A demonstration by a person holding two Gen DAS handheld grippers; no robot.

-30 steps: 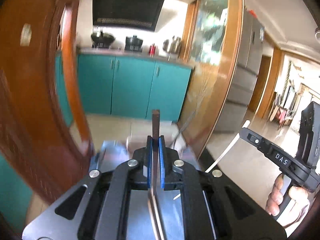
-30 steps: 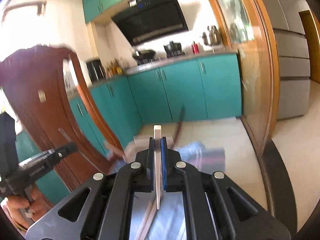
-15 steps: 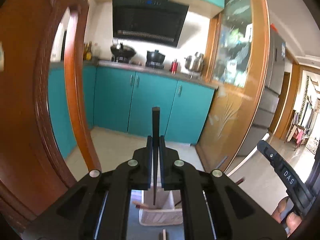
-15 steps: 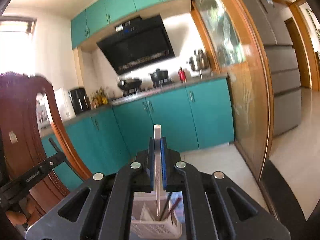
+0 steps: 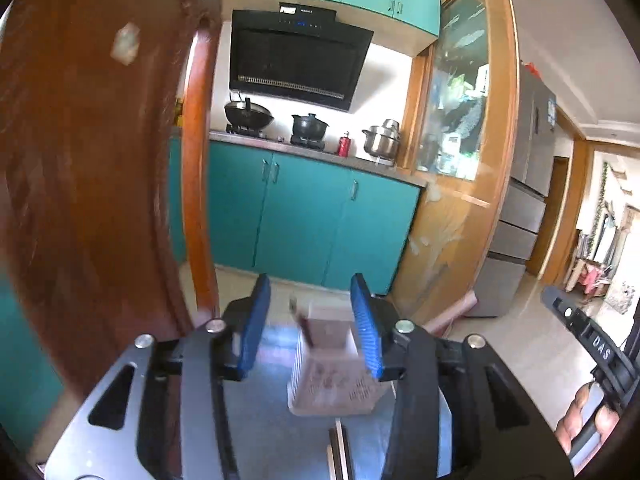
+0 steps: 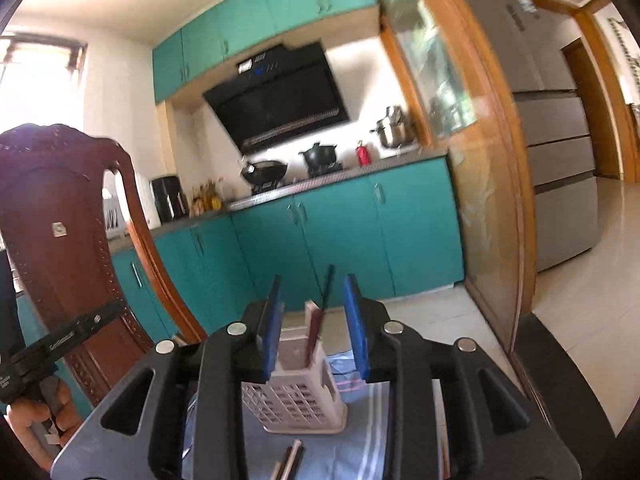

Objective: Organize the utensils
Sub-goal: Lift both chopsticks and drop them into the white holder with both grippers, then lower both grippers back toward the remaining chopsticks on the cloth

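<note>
Your left tool (image 5: 310,320) is opening, its blue pads apart with nothing pressed between them; past them stands the white slotted utensil holder (image 5: 336,376), blurred, with a dark chopstick (image 5: 304,326) tilting out of its top. That spread, right above the holder's mouth, looks like a release meant to let the stick fall upright into the basket. To your left a carved wooden chair back (image 5: 92,184) crowds the view, so you are working close beside it. More chopsticks (image 5: 340,452) lie on the grey-blue cloth (image 5: 264,420) just short of the holder, seemingly waiting their turn. Your right tool (image 6: 314,322) is opening as well, pads parted and gripping nothing, with the holder (image 6: 296,396) framed between them, a cream chopstick (image 6: 310,308) and dark ones (image 6: 320,322) standing in it. Both tools point at the same basket, which suggests each hand delivered a stick at once. Loose sticks (image 6: 290,458) on the surface remain to be gathered.
</note>
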